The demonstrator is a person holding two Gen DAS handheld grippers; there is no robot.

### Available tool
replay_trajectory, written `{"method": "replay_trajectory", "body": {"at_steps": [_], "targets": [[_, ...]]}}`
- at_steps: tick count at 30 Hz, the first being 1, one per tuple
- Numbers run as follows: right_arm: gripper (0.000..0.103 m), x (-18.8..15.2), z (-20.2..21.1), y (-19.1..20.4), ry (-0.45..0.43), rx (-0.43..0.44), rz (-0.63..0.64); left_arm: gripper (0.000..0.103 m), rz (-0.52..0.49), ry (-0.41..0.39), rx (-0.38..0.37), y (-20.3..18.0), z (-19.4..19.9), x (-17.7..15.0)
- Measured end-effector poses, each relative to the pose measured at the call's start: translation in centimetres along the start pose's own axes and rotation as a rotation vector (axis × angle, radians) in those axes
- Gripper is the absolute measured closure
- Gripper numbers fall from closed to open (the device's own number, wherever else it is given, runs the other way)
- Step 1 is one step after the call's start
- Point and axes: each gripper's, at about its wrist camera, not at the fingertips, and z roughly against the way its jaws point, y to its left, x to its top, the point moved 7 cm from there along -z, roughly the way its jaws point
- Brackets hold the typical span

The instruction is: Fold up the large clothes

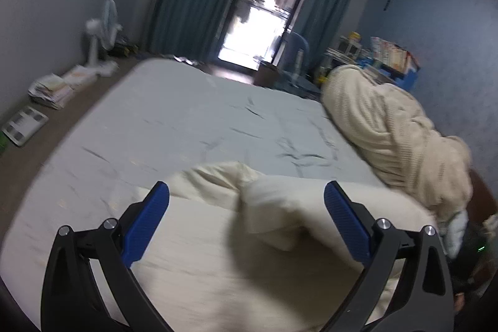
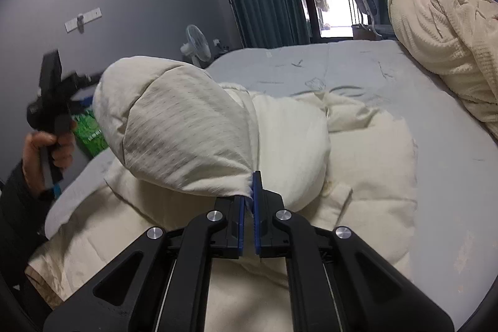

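A cream padded coat [image 2: 358, 151] lies spread on the near part of the bed [image 2: 435, 176]. My right gripper [image 2: 250, 176] is shut on the edge of a puffy sleeve or hood part [image 2: 180, 126], which is lifted and bulges up to the left of the jaws. My left gripper [image 1: 246, 192] is open above the same cream coat [image 1: 218, 263], nothing between its blue pads [image 1: 149, 217]. In the right wrist view the left gripper's body [image 2: 53, 95] shows at far left, held in a person's hand [image 2: 46, 148], clear of the coat.
A cream ribbed blanket [image 1: 398, 129] is heaped along the bed's right side. The grey-blue sheet [image 1: 193, 114] stretches beyond the coat. A standing fan [image 1: 102, 30], stacked papers [image 1: 56, 87] and a scale [image 1: 23, 125] are on the floor at left. Shelves with books [image 1: 392, 55] stand far right.
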Motion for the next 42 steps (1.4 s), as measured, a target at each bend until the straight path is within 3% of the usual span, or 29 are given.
{"method": "replay_trajectory", "body": {"at_steps": [6, 9, 11, 14, 16, 17, 19, 20, 22, 25, 30, 34, 42], "targets": [[0.098, -1.2, -0.2, 0.8, 0.033, -0.079, 0.115, 0.007, 0.118, 0.193, -0.155, -2.3, -2.6, -3.5], [0.098, -1.6, -0.3, 0.9, 0.048, -0.079, 0.131, 0.01, 0.175, 0.207, -0.203, -2.7, -3.4, -4.2], [0.098, -1.7, -0.2, 0.8, 0.05, -0.076, 0.128, 0.017, 0.192, 0.197, -0.213, -2.8, -3.7, -4.1], [0.096, -1.7, 0.1, 0.6, 0.052, -0.072, 0.115, 0.045, 0.179, 0.203, -0.228, -3.4, -4.1, -4.3], [0.092, -1.9, 0.3, 0.4, 0.056, -0.087, 0.114, 0.074, 0.17, 0.219, -0.236, -3.9, -4.5, -4.8], [0.086, -2.0, 0.4, 0.4, 0.06, -0.092, 0.118, 0.078, 0.174, 0.225, -0.246, -4.1, -4.7, -4.9], [0.061, -2.3, 0.8, 0.3, 0.063, -0.106, 0.125, 0.088, 0.2, 0.223, -0.279, -4.0, -4.8, -5.1], [0.043, -2.3, 1.0, 0.5, 0.062, -0.099, 0.126, 0.089, 0.202, 0.221, -0.283, -4.0, -4.7, -5.2], [0.041, -2.3, 1.7, 0.7, 0.052, -0.094, 0.137, 0.09, 0.203, 0.225, -0.289, -3.8, -4.6, -5.3], [0.032, -2.1, 2.8, 0.6, 0.034, -0.064, 0.116, 0.091, 0.157, 0.231, -0.24, -3.7, -3.9, -6.0], [0.022, -0.1, 6.0, -0.3, -0.104, 0.038, -0.002, 0.092, 0.107, 0.269, -0.149, -2.9, -2.9, -8.0], [0.024, 0.9, 5.7, -0.9, -0.143, 0.029, -0.036, 0.093, 0.096, 0.307, -0.098, -2.7, -2.6, -10.5], [0.029, 0.3, 0.3, -0.6, -0.001, 0.048, -0.035, 0.094, 0.056, 0.325, -0.06, -2.4, -2.6, -11.8]]}}
